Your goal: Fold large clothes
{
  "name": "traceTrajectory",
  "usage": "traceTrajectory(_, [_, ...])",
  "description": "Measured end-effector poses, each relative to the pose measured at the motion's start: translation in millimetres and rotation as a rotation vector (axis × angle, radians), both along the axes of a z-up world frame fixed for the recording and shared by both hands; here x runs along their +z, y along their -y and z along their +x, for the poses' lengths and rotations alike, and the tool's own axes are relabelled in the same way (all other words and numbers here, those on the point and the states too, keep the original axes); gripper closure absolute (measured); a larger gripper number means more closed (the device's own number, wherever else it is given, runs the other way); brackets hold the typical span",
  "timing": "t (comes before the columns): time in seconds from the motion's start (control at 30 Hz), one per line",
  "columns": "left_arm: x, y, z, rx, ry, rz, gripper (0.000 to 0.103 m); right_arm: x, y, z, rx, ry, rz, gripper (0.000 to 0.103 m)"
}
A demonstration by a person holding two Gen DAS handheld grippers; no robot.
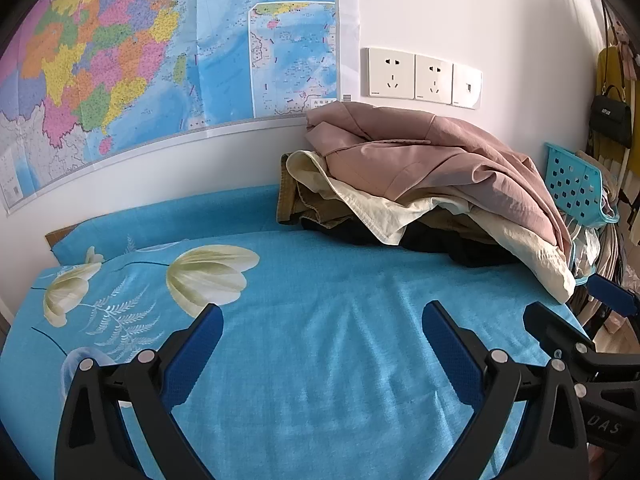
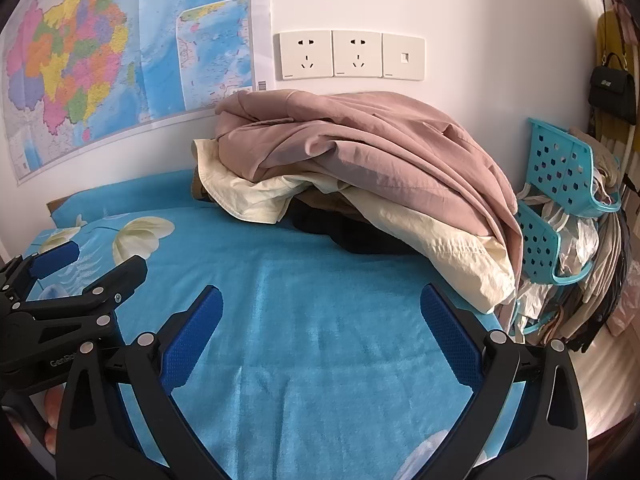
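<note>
A pile of large clothes lies at the far right of the bed against the wall: a dusty pink garment (image 1: 432, 152) (image 2: 360, 140) on top, a cream one (image 1: 360, 196) (image 2: 448, 248) under it, brown and black ones (image 2: 352, 236) at the bottom. My left gripper (image 1: 322, 320) is open and empty, above the blue bedsheet (image 1: 320, 360), well short of the pile. My right gripper (image 2: 320, 304) is open and empty too, closer to the pile. Each gripper shows at the edge of the other's view, the right one in the left wrist view (image 1: 576, 320) and the left one in the right wrist view (image 2: 92, 268).
A blue flower-print sheet (image 2: 300, 340) covers the bed. A map (image 1: 140, 60) and wall sockets (image 1: 424, 76) are on the wall behind. Blue plastic baskets (image 2: 560, 168) with hangers and a black handbag (image 2: 612, 88) hang at the right, past the bed's edge.
</note>
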State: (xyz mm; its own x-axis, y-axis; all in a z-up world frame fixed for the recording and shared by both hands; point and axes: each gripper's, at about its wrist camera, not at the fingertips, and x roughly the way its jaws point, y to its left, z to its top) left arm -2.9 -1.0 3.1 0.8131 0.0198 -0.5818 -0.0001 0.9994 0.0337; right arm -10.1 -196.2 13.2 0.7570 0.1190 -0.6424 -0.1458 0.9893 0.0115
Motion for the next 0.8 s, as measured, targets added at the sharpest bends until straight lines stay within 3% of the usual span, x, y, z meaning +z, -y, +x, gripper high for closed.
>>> traceTrajectory(0.8, [-5.1, 0.1, 8.9, 0.007, -0.021, -0.012, 0.006, -3.1, -2.9, 4.9, 0.008, 0.001, -0.036, 0.005])
